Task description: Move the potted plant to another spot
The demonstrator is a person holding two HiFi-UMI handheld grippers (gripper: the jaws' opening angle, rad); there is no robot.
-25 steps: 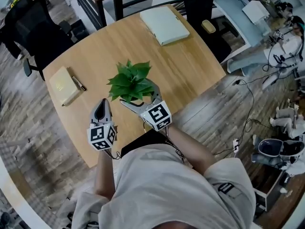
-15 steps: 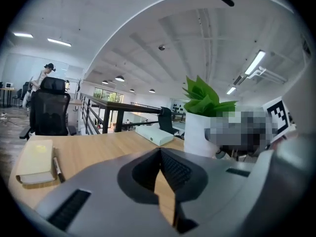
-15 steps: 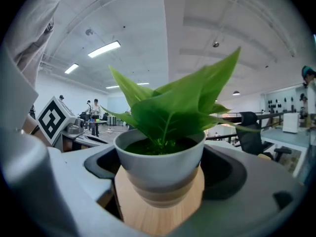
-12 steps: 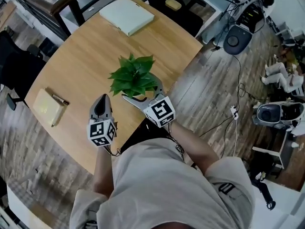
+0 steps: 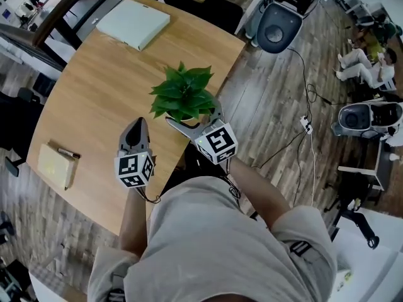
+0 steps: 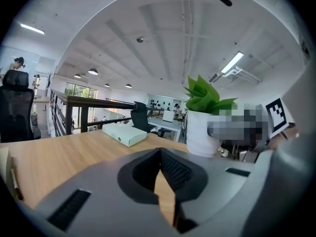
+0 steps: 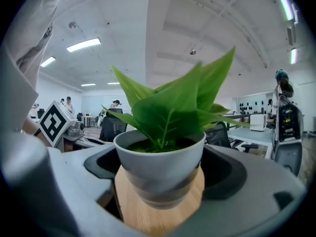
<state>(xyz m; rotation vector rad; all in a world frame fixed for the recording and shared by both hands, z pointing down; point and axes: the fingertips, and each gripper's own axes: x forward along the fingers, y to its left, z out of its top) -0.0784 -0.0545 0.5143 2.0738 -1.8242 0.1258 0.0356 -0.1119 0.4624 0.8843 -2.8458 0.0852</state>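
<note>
The potted plant, green leaves in a white pot, stands between the jaws of my right gripper, near the right edge of the round wooden table. In the right gripper view the jaws press both sides of the pot, so the right gripper is shut on it; wood shows just beneath the pot. I cannot tell whether the pot touches the table. My left gripper hovers over the table left of the plant, jaws shut on nothing. The pot shows to its right.
A flat white box lies at the table's far side. A notebook with a pen lies at the left edge. Off the table's right edge the floor holds cables and a grey round machine. A black railing runs behind the table.
My right gripper has carried the plant rightward, closer to the table's right edge. The left gripper stayed shut beside it. The head camera has swung, shifting the whole scene.
</note>
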